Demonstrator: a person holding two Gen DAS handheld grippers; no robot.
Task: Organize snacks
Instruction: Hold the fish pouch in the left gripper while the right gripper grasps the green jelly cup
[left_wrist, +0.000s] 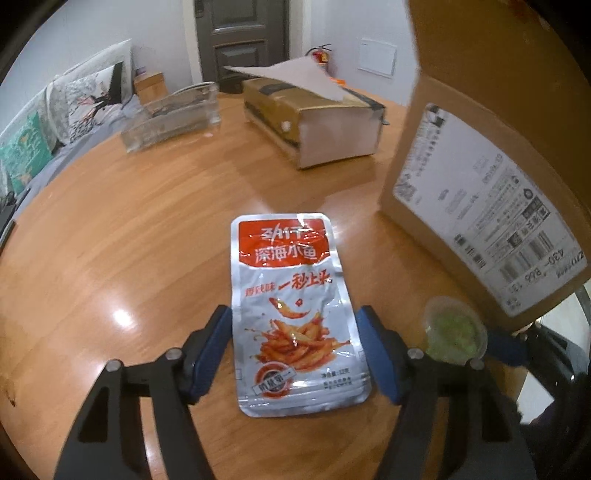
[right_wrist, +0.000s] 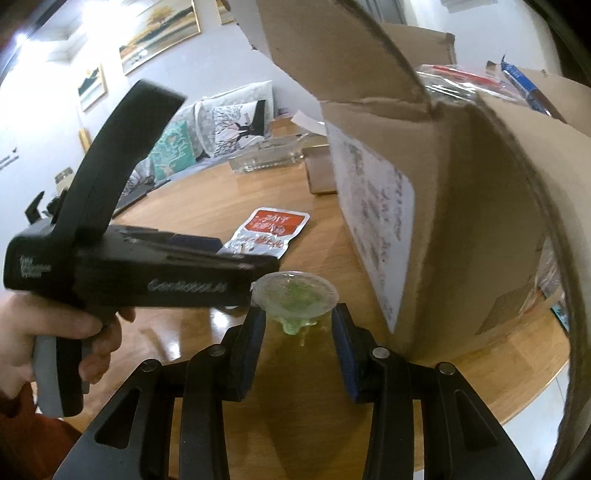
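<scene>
Straddling the silver foil snack packet with red fish print, my left hand-held gripper has its blue-padded fingers spread apart, one on each side of the packet's near half, and I cannot tell whether the pads touch its edges. The packet lies flat on the round wooden tabletop, lengthwise away from me.

My right hand-held gripper is also spread apart, its two fingers flanking the small clear plastic jelly cup with green filling, which sits on the tabletop just to the right of the packet; whether the pads press on it is unclear. In the right wrist view my left hand holds the black body of the other tool just left of the cup.

Just right of both snacks stands the tall brown cardboard box with a white shipping label, its flaps open, with wrapped packages showing at its top. Farther across the tabletop lie a flat taped cardboard carton and, to its left, a clear plastic tray.
</scene>
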